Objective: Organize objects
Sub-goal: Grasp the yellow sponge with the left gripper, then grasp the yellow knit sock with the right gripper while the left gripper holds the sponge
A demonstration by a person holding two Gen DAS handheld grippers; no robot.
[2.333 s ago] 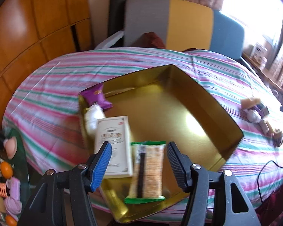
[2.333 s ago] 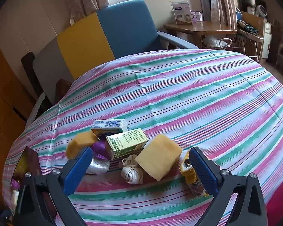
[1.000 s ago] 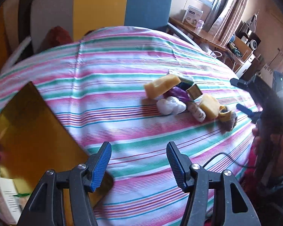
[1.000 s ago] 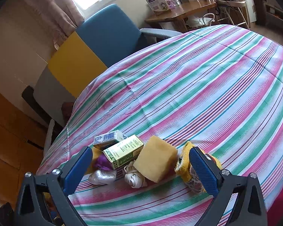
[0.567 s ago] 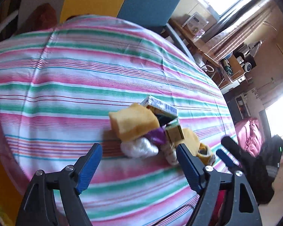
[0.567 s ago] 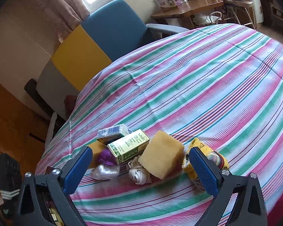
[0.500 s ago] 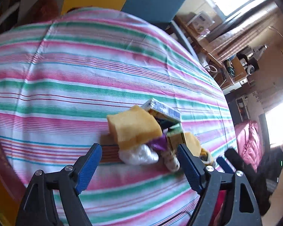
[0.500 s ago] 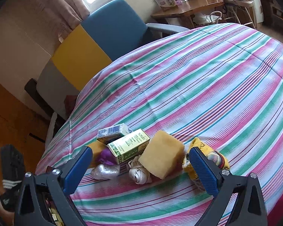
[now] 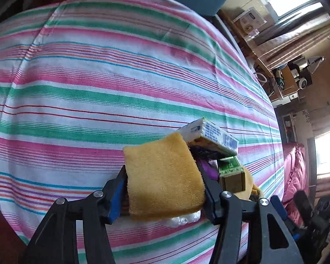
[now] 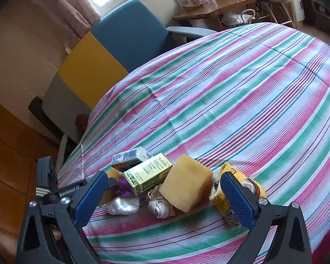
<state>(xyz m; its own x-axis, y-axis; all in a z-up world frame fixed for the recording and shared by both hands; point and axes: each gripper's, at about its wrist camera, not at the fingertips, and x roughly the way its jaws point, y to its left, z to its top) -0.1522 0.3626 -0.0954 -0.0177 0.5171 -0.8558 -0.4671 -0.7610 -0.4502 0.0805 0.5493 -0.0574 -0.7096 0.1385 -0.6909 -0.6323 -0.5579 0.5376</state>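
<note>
A pile of small objects lies on the striped tablecloth. My left gripper is shut on a yellow sponge at the pile's near edge. Behind it are a white barcode box, a green box and a clear bag. In the right wrist view my right gripper is open and empty, just short of the pile: a second yellow sponge, the green box, the white box, a white knotted cloth, the clear bag and a yellow knitted item.
A chair with blue and yellow panels stands behind the table. A wooden desk with boxes is at the far right. The left gripper's body shows at the left of the right wrist view.
My left gripper swung from the gold box to the pile, moved in and closed on the yellow sponge. My right gripper stayed open and nearly still by the pile.
</note>
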